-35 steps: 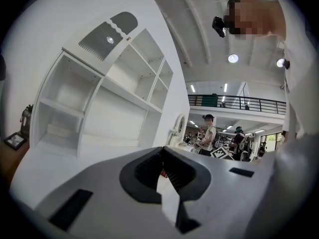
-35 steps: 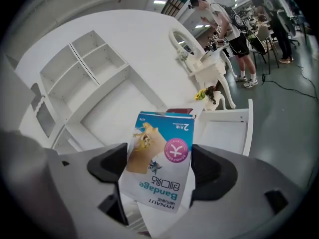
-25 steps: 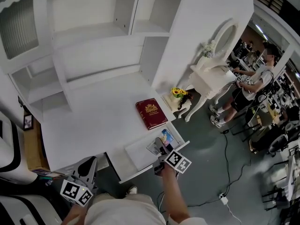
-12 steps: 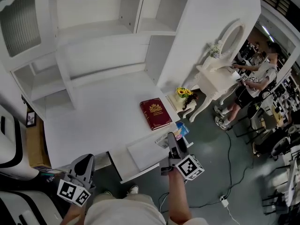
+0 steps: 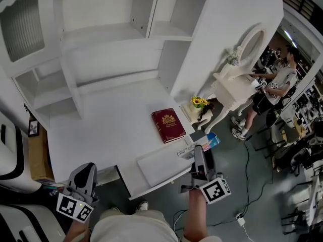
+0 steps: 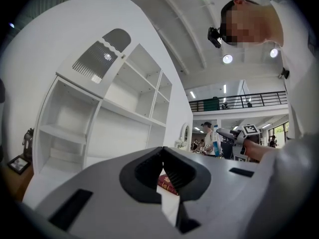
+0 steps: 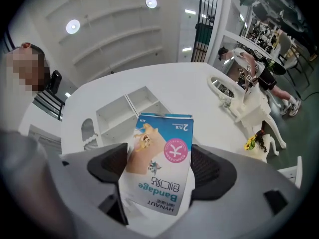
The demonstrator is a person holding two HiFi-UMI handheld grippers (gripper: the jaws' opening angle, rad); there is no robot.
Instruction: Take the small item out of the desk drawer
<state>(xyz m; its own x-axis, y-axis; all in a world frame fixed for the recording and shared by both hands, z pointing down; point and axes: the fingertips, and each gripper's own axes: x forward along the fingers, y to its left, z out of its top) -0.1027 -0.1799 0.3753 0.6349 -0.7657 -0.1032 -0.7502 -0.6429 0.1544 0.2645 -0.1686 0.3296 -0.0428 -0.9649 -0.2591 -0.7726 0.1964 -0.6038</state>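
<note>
Shelf unit (image 5: 106,39): white, open compartments, bare; stands at 12 o'clock of the desk
Desk top (image 5: 101,130): white, flat; carries only the book
Drawer (image 5: 159,166): pulled open at 5 o'clock of the desk top; the bottom that shows is bare white, and no item can be seen inside
Red book (image 5: 168,125): closed, gilt emblem up; lies flat at 3 o'clock of the desk top, just beyond the drawer
Right gripper (image 5: 198,153): at 5 o'clock of the head view, above the drawer's right end; jaws set wide and pinching the bandage box by its two side edges
Left gripper (image 6: 162,156): at 7 o'clock of the head view, off the desk's front edge; jaw tips pressed together, nothing between them
Bandage box (image 7: 160,158): small, flat, blue and white carton; gripped in the right gripper, in the air at 2 o'clock of the drawer, touching neither drawer nor desk
Progress: item judged out of the drawer, so the removal looks done; left, at most, is to set it down somewhere, with the drawer not yet shut
</note>
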